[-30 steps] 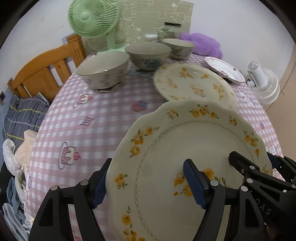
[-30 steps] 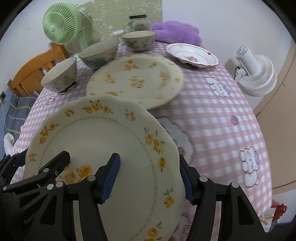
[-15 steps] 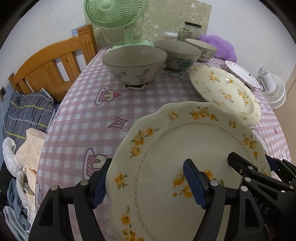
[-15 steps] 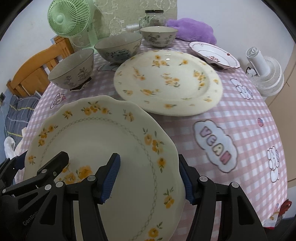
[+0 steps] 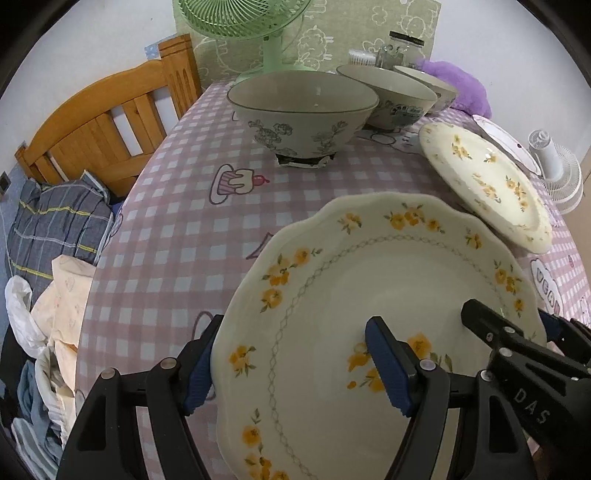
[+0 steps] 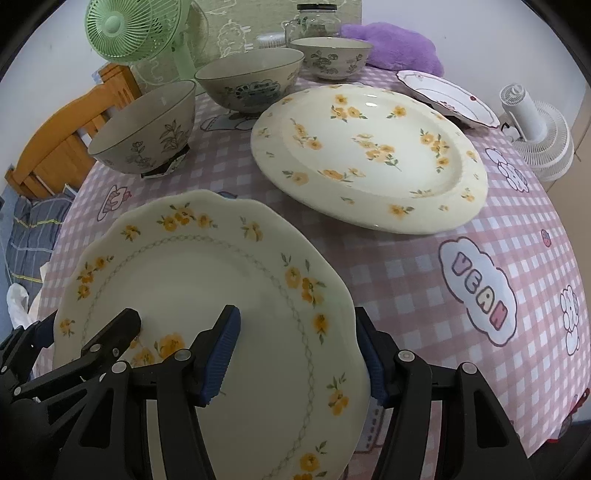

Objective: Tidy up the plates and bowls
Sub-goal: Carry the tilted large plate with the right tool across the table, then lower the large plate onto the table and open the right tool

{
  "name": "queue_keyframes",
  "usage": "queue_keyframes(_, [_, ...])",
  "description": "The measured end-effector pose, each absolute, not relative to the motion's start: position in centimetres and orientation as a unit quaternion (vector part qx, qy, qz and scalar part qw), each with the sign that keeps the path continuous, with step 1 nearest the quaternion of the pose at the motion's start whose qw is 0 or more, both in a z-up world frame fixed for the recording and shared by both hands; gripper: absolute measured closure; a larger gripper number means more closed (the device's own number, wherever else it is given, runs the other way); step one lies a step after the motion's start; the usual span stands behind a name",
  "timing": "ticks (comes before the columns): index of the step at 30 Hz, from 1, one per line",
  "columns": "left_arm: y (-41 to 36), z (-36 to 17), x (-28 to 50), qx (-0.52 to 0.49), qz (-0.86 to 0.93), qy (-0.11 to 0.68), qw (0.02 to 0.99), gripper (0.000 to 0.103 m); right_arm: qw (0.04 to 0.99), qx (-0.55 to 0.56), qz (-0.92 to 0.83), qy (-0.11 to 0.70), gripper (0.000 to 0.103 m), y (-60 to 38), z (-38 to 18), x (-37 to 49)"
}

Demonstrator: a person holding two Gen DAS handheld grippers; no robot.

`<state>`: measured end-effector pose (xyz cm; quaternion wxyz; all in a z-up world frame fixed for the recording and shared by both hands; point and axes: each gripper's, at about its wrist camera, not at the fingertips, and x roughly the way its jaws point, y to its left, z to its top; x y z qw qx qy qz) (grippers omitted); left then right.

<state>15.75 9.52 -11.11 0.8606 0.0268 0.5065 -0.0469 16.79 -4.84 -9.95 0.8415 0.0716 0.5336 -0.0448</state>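
Observation:
A scalloped cream plate with yellow flowers hangs tilted over the near part of the pink checked table. My left gripper is shut on its left rim, one blue pad under the edge and one on the face. My right gripper is shut on the same scalloped plate at its right rim. A bigger round floral plate lies just beyond. Three patterned bowls stand in a row behind.
A small white plate with red trim sits at the far right. A green fan, a glass jar and a purple plush line the back. A white fan stands off the right edge, a wooden headboard and clothes on the left.
Both grippers have carried the scalloped plate forward and a little down. The bowls and the round floral plate now look closer and larger. The grip has not changed.

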Motion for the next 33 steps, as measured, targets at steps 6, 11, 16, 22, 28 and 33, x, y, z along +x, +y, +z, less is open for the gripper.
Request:
queue_keyframes(6, [9.6,-11.2,16.1,0.03,-0.048,0.51,0.858,0.026,0.842,0.075,-0.052,0.531,0.038,-4.8,-10.0,17.0])
queue_keyframes(11, [9.6,-11.1,16.0,0.048,-0.048,0.517,0.853,0.022,0.838,0.077,-0.046,0.538,0.038,-4.9,-9.9,17.0])
queue_keyframes(16, [10.0,-10.3,15.4,0.045,-0.04,0.518,0.853,0.011,0.842,0.075,-0.048,0.533,0.038,-5.0,-8.8,16.4])
queue_keyframes(22, [10.0,-8.2,14.6,0.045,-0.054,0.514,0.855,0.006,0.84,0.072,-0.049,0.535,0.036,-5.4,-6.6,15.3])
queue_keyframes(28, [9.1,-5.5,14.2,0.047,-0.058,0.49,0.869,0.003,0.854,0.072,-0.061,0.511,0.024,-6.7,-3.7,14.2])
queue_keyframes(33, [7.5,-4.2,14.5,0.043,-0.074,0.476,0.875,0.003,0.862,0.078,-0.071,0.496,0.024,-8.3,-2.4,14.0])
